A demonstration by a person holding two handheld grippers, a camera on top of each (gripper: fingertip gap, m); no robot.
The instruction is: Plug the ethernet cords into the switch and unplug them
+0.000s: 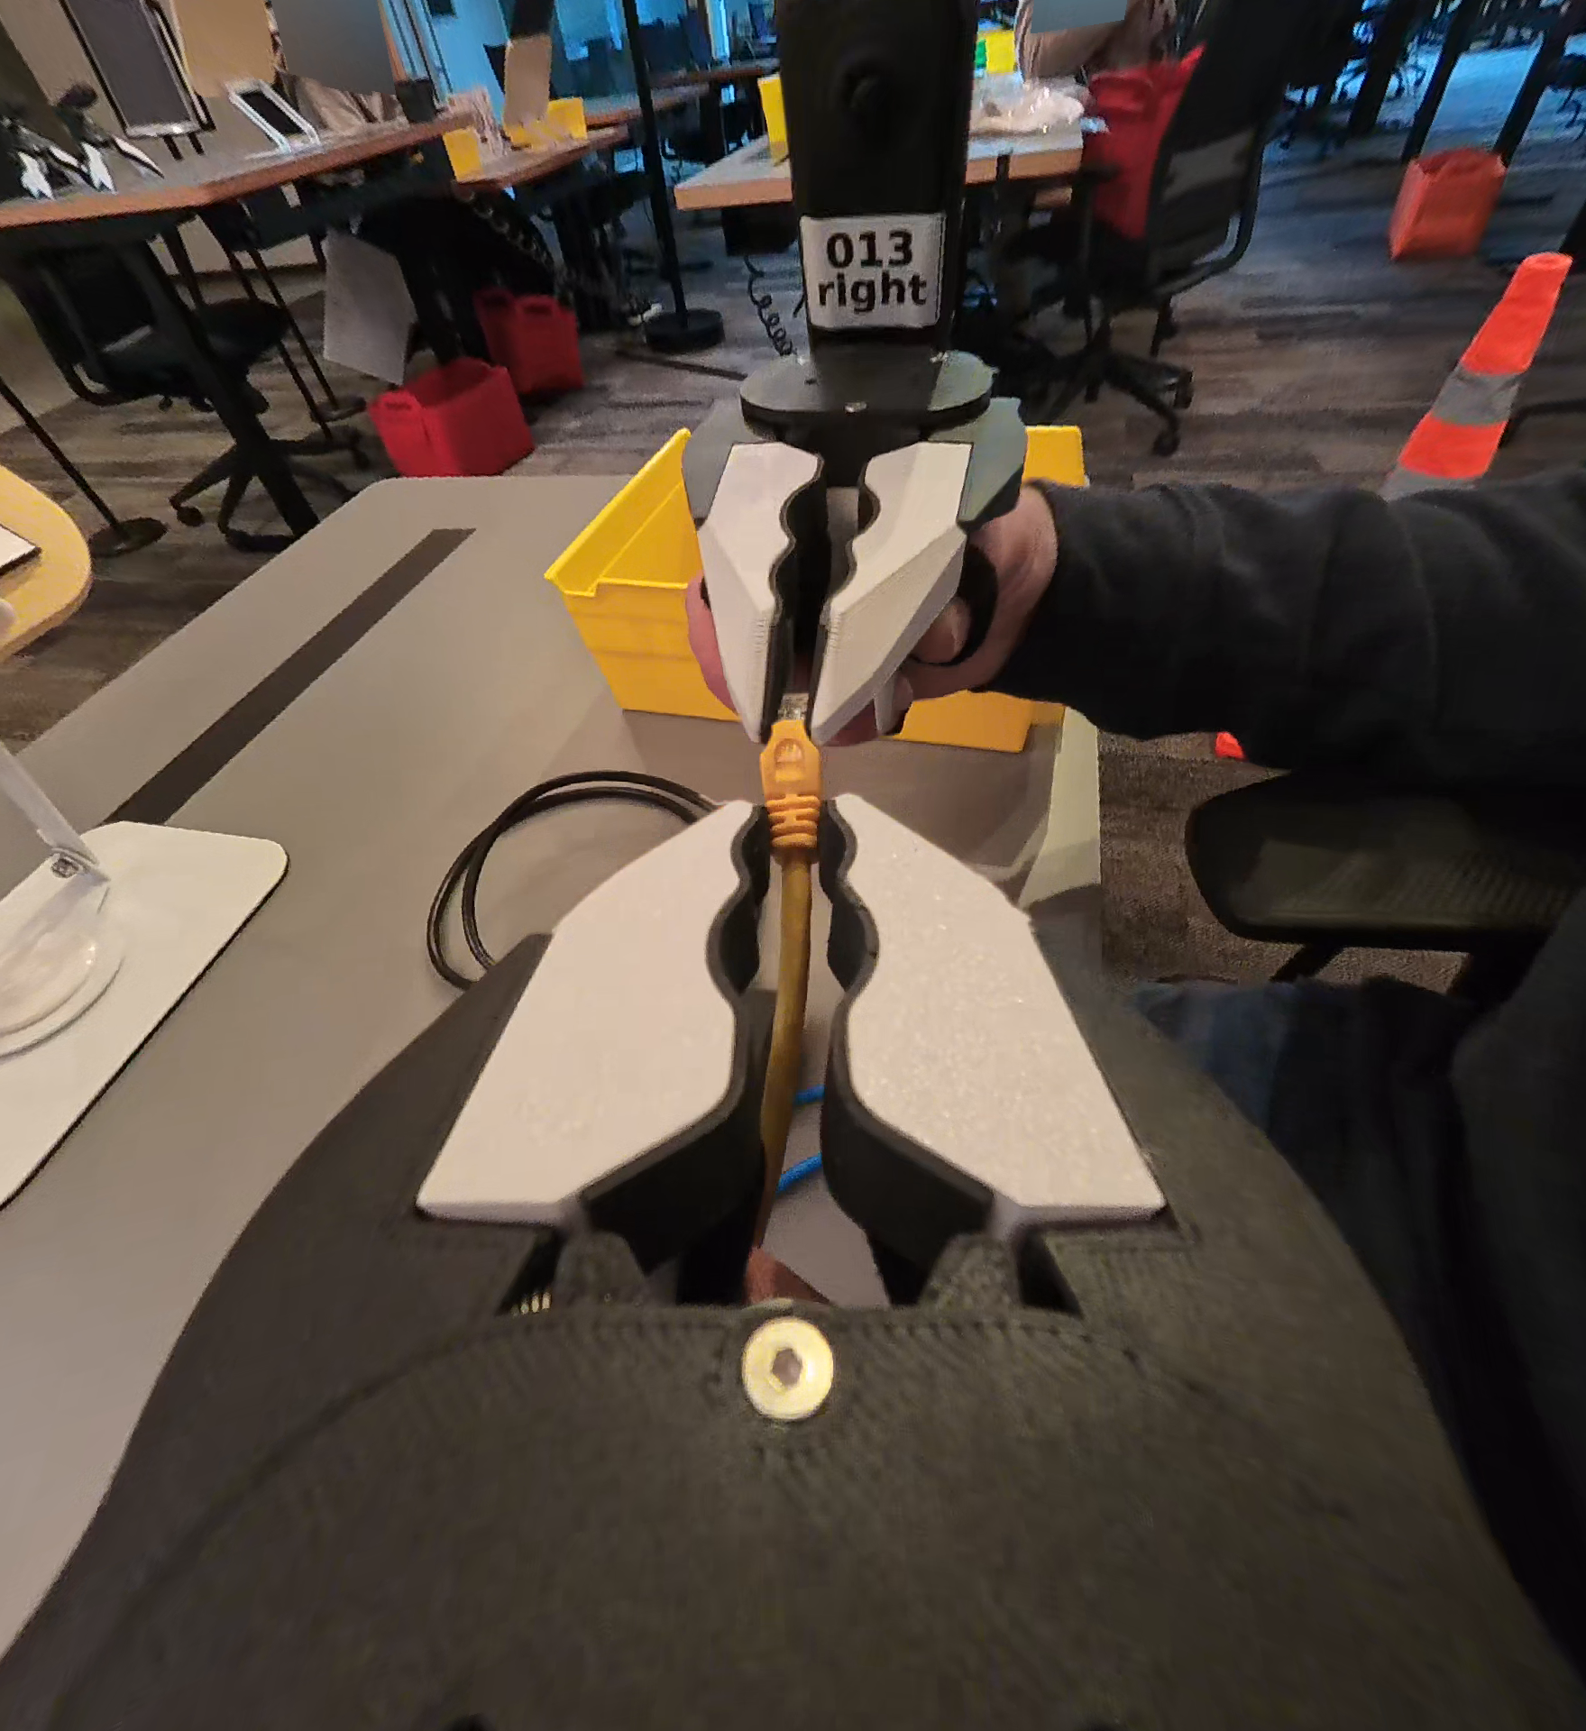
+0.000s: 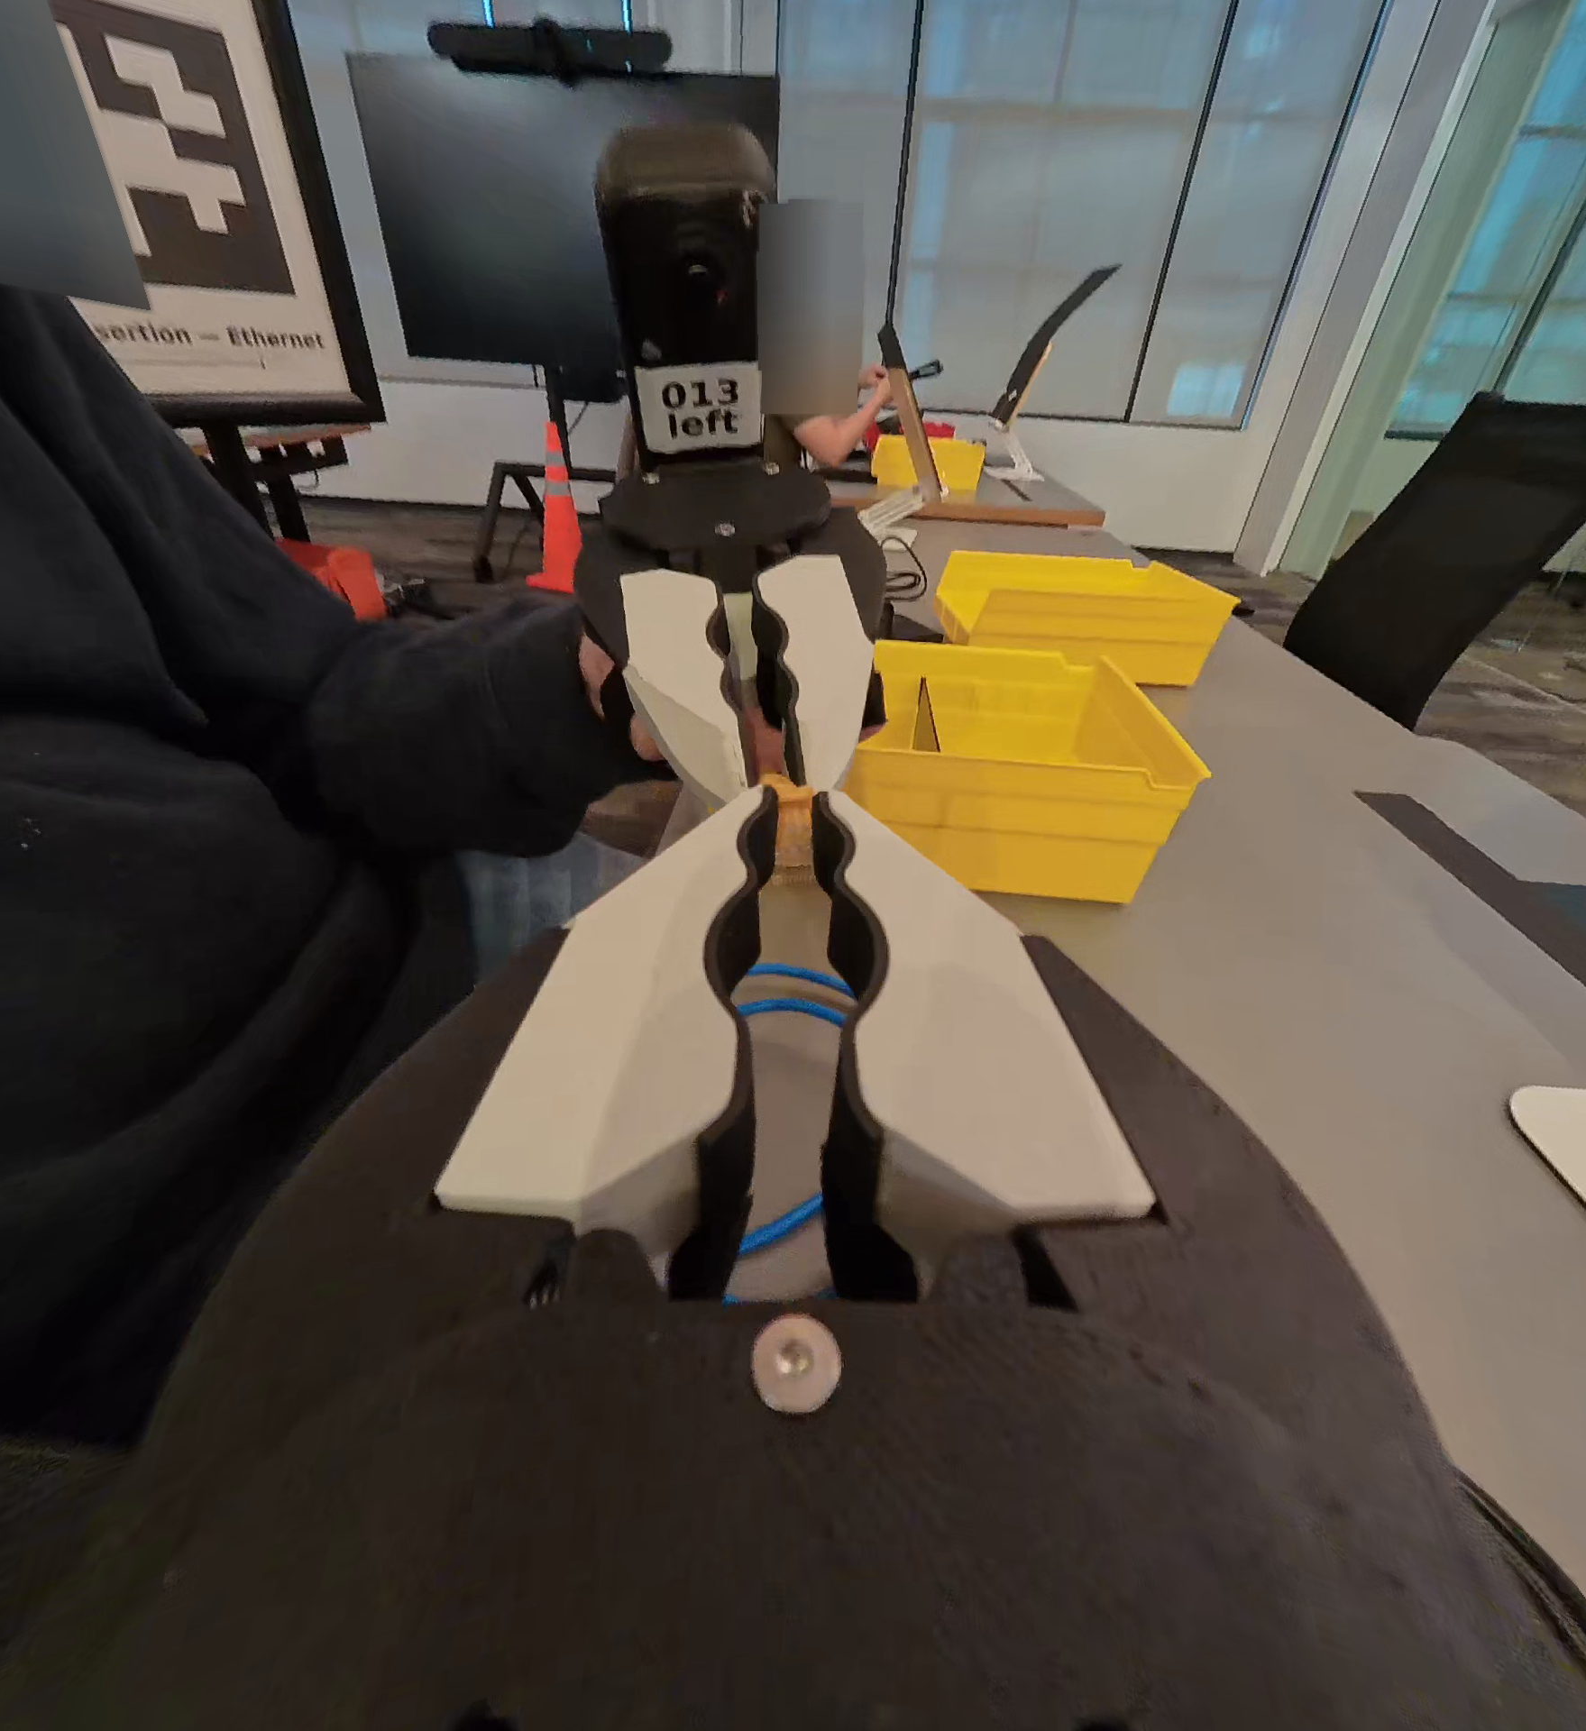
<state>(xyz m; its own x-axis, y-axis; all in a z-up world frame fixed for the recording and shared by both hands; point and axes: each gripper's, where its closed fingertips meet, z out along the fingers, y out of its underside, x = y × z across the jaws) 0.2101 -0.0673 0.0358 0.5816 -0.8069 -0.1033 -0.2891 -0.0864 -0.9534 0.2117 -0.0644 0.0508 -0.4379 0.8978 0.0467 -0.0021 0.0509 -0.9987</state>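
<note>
An orange ethernet cord point(image 1: 789, 946) runs up between my left gripper's fingers. My left gripper point(image 1: 791, 810) is shut on the cord at its ribbed boot, above the grey table point(image 1: 320, 937). My right gripper point(image 1: 793, 726) faces it tip to tip and is shut on the cord's plug point(image 1: 787, 759). In the right wrist view my right gripper point(image 2: 793, 801) holds the orange plug point(image 2: 793, 834), and the left gripper point(image 2: 770, 773) meets it from the far side. A blue cord point(image 2: 793, 1007) lies on the table below. No switch is in view.
Two yellow bins point(image 2: 1032, 824) point(image 2: 1079, 618) stand on the table just behind the grippers. A black cable coil point(image 1: 489, 862) and a white stand base point(image 1: 67, 983) lie to the left. A black chair point(image 1: 1379, 871) is at the table's right edge. The tips of both grippers are at nearly the same place.
</note>
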